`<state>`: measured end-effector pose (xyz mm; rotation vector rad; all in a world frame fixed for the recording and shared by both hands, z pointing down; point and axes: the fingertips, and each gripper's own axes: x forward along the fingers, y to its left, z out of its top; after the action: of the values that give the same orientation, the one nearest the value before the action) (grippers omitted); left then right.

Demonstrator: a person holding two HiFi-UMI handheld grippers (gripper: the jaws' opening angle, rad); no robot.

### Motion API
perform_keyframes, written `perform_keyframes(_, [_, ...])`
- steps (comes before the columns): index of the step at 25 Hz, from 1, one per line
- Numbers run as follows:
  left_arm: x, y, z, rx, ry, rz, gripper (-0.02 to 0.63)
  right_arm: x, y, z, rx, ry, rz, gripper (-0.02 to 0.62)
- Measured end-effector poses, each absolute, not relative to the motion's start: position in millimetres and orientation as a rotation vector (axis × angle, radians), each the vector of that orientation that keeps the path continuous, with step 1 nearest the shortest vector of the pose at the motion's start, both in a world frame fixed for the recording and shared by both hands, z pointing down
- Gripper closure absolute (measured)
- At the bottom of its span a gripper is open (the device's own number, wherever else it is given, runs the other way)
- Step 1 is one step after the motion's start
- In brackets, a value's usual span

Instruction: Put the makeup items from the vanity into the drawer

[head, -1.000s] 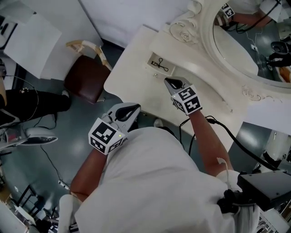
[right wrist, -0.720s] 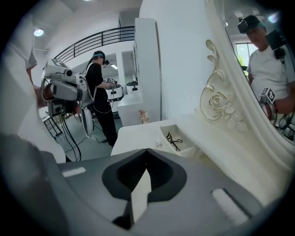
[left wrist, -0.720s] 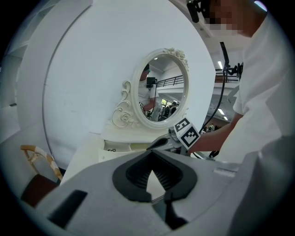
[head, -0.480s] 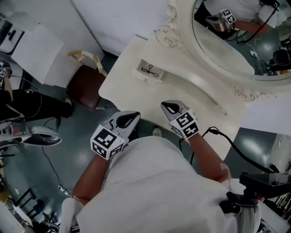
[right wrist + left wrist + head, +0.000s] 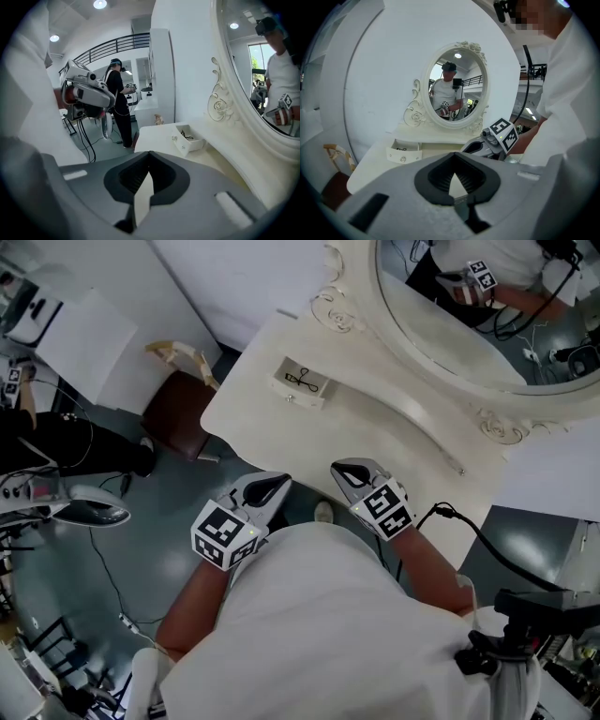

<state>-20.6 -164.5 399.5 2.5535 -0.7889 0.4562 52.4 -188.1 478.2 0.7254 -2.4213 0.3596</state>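
Note:
The cream vanity carries a small open drawer at its back left, and a thin black looped makeup tool lies inside it. The right gripper view shows the same drawer ahead. No other makeup item shows on the top. My left gripper hangs off the vanity's front edge, over the floor, jaws together and empty. Just inside that edge sits my right gripper, also shut on nothing. From the left gripper I see the right gripper beside it. Along the right gripper the drawer lies ahead.
A big oval mirror in a carved frame stands at the vanity's back. A dark red stool is on the floor to the left. A person in black stands by equipment beyond the vanity. A black cable trails from my right arm.
My right gripper has drawn back from near the drawer to the vanity's front edge. The left gripper has stayed about where it was. The head view has shifted back.

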Motion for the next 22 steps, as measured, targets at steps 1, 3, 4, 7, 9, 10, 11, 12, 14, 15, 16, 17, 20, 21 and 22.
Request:
perform_keyframes(1, [-18,-162,400,2.551,-0.794,0.456,0.606,54,-185,477,0.718,-2.426,0.354,0.595])
perform_keyframes(3, [-15,-157,400,2.544,-0.806,0.456,0.606,58,-180,477,0.704,-2.423,0.34,0.595])
perform_keyframes(4, [-13,-155,401,2.54,-0.812,0.456,0.606,59,-177,477,0.698,-2.422,0.336,0.595])
perform_keyframes(7, [-11,-149,402,2.531,-0.827,0.456,0.606,59,-171,475,0.679,-2.44,0.328,0.595])
perform_keyframes(9, [-9,-146,403,2.526,-0.835,0.455,0.606,59,-167,474,0.665,-2.448,0.324,0.595])
perform_keyframes(10, [-8,-144,403,2.524,-0.839,0.454,0.606,59,-165,473,0.657,-2.45,0.32,0.595])
perform_keyframes(11, [-7,-143,403,2.522,-0.841,0.453,0.606,60,-164,472,0.651,-2.451,0.315,0.595])
perform_keyframes(12, [-6,-142,403,2.52,-0.843,0.453,0.606,60,-163,472,0.646,-2.452,0.31,0.595])
perform_keyframes(14, [-5,-140,403,2.519,-0.846,0.455,0.606,60,-162,470,0.64,-2.457,0.305,0.595])
perform_keyframes(15, [-4,-140,403,2.52,-0.848,0.456,0.606,61,-162,469,0.639,-2.459,0.303,0.595])
perform_keyframes(16, [-3,-140,402,2.521,-0.849,0.455,0.606,61,-162,469,0.638,-2.461,0.3,0.595])
perform_keyframes(17, [-2,-140,402,2.521,-0.849,0.455,0.606,62,-162,468,0.638,-2.462,0.299,0.595])
perform_keyframes(20, [-2,-142,403,2.519,-0.846,0.456,0.606,62,-162,468,0.638,-2.461,0.298,0.595])
perform_keyframes(21, [-3,-143,403,2.519,-0.847,0.456,0.606,62,-163,468,0.636,-2.462,0.295,0.595])
perform_keyframes(22, [-3,-145,403,2.519,-0.849,0.456,0.606,61,-164,467,0.632,-2.463,0.29,0.595])
